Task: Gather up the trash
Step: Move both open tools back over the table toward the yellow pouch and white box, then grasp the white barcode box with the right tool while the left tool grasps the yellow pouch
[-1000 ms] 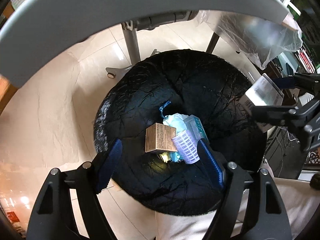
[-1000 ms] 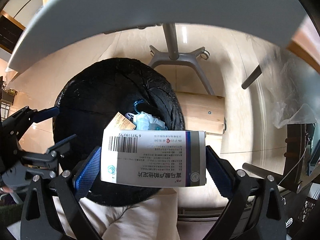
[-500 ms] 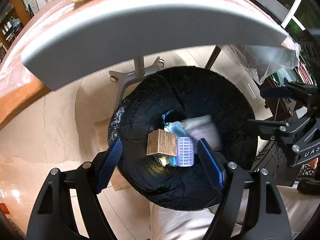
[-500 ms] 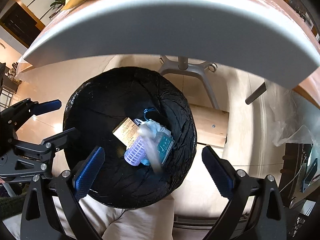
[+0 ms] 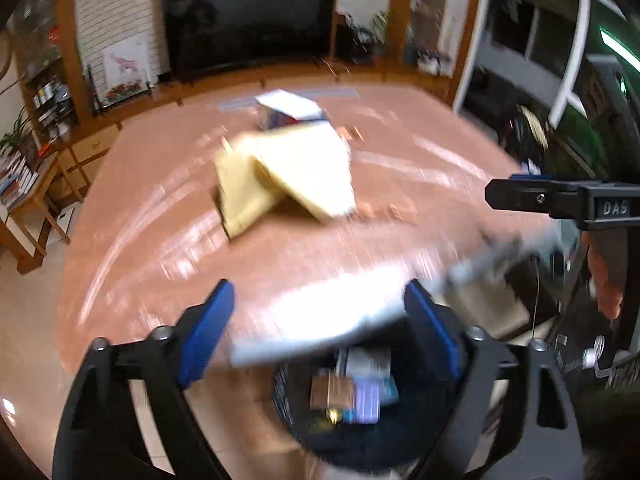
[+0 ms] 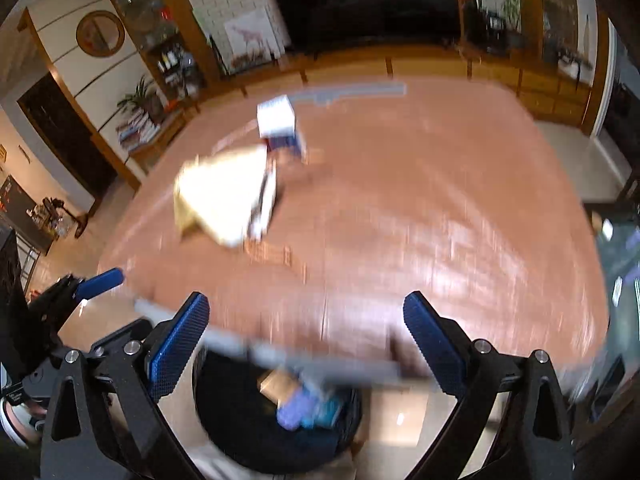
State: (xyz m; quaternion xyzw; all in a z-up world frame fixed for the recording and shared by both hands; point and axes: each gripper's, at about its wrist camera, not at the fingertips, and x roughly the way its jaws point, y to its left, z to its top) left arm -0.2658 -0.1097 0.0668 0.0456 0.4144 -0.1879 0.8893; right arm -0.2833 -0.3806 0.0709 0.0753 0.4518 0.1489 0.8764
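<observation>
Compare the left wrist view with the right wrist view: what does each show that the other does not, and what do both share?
Only the left wrist view shows a bright light strip at far right. Only the right wrist view shows a round wall mirror and a potted plant. Both show the table, the yellow envelopes, the white box and the black trash bin, blurred.

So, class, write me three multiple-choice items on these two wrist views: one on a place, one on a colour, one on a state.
1. Where does the black-lined trash bin stand?
A on the table
B on the floor by the table's near edge
C on a shelf

2. What colour are the gripper pads?
A blue
B red
C green

3. How is the right gripper?
A shut on a box
B open, empty
C out of view

Answers: 1 B, the bin shows below the table edge; 2 A, both views show blue pads; 3 B, the jaws stand wide with nothing between them.
</observation>
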